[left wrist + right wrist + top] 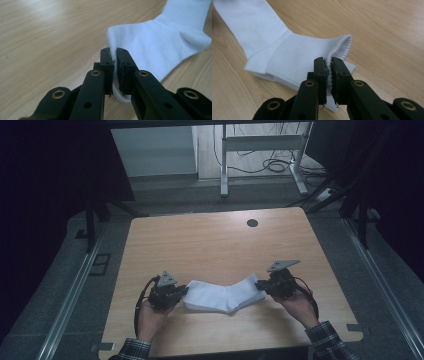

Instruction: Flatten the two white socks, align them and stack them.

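Observation:
A white sock point(222, 296) lies bent across the near middle of the wooden table point(210, 240). My left gripper point(184, 291) is shut on its toe end; in the left gripper view the jaws pinch a fold of the white sock point(155, 47) at the left gripper point(115, 53) tips. My right gripper point(261, 287) is shut on the ribbed cuff; the right gripper view has the right gripper point(327, 62) clamped on the cuff's rim of the sock point(294, 55). A hand holds each gripper from below.
A round cable hole point(252, 223) sits near the table's far edge. Beyond the table stands a white desk frame point(260, 150) with cables point(275, 165) on the floor. Dark curtains flank both sides.

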`<action>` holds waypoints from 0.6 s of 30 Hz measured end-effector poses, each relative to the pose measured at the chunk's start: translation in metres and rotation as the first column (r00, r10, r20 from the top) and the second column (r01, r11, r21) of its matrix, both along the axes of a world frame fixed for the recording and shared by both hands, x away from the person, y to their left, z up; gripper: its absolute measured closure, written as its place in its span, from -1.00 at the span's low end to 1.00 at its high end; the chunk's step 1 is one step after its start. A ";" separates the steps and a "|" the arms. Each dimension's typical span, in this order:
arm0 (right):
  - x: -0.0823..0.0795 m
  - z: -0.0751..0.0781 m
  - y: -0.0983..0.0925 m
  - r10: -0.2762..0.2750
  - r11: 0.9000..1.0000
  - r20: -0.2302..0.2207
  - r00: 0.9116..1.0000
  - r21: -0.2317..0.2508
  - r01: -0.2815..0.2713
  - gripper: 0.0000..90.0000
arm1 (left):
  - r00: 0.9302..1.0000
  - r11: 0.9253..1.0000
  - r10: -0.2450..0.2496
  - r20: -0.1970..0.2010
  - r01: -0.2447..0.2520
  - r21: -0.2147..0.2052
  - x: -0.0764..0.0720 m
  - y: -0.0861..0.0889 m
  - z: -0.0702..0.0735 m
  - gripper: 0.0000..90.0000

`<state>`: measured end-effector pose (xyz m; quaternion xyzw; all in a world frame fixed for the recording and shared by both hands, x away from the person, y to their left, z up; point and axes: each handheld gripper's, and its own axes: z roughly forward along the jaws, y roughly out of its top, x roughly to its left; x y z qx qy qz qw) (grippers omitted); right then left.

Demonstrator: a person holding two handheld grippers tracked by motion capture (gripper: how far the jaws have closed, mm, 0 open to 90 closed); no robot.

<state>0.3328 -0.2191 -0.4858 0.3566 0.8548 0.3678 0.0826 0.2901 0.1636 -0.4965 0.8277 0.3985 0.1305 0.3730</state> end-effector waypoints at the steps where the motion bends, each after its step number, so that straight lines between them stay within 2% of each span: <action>1: -0.001 -0.001 0.000 0.000 1.000 -0.002 1.000 -0.004 0.000 0.83 | 1.000 1.000 -0.002 -0.004 0.002 0.003 -0.001 -0.001 -0.002 0.85; 4: -0.001 -0.006 -0.002 -0.005 1.000 -0.017 1.000 -0.011 0.005 0.83 | 1.000 0.999 -0.006 -0.009 0.007 0.035 -0.002 -0.006 -0.007 0.85; 7: 0.000 -0.017 -0.001 -0.007 0.999 -0.038 0.999 -0.048 0.005 0.76 | 1.000 0.995 -0.007 -0.010 0.008 0.097 -0.002 -0.012 -0.016 0.79; 8: 0.000 -0.021 -0.001 -0.013 0.998 -0.041 0.999 -0.070 0.010 0.69 | 1.000 0.992 0.006 0.003 -0.006 0.127 -0.002 -0.014 -0.019 0.69; 10: 0.001 -0.025 -0.002 -0.022 0.996 -0.041 0.999 -0.090 0.018 0.56 | 1.000 0.990 0.023 0.020 -0.026 0.142 -0.002 -0.015 -0.021 0.39; 12: 0.001 -0.021 -0.004 -0.032 0.996 -0.017 0.999 -0.079 0.031 0.45 | 0.998 0.991 0.043 0.041 -0.047 0.127 -0.003 -0.013 -0.017 0.19; 14: 0.000 -0.015 -0.005 -0.045 0.997 0.008 0.999 -0.061 0.045 0.40 | 0.997 0.994 0.056 0.051 -0.061 0.091 -0.004 -0.010 -0.012 0.12; 16: 0.000 -0.011 -0.006 -0.050 0.998 0.022 0.998 -0.047 0.051 0.34 | 0.997 0.996 0.062 0.040 -0.064 0.066 -0.004 -0.009 -0.012 0.07; 18: 0.001 -0.013 -0.003 -0.050 0.998 0.025 0.998 -0.043 0.051 0.30 | 0.998 0.995 0.061 0.024 -0.063 0.073 -0.004 -0.010 -0.016 0.07</action>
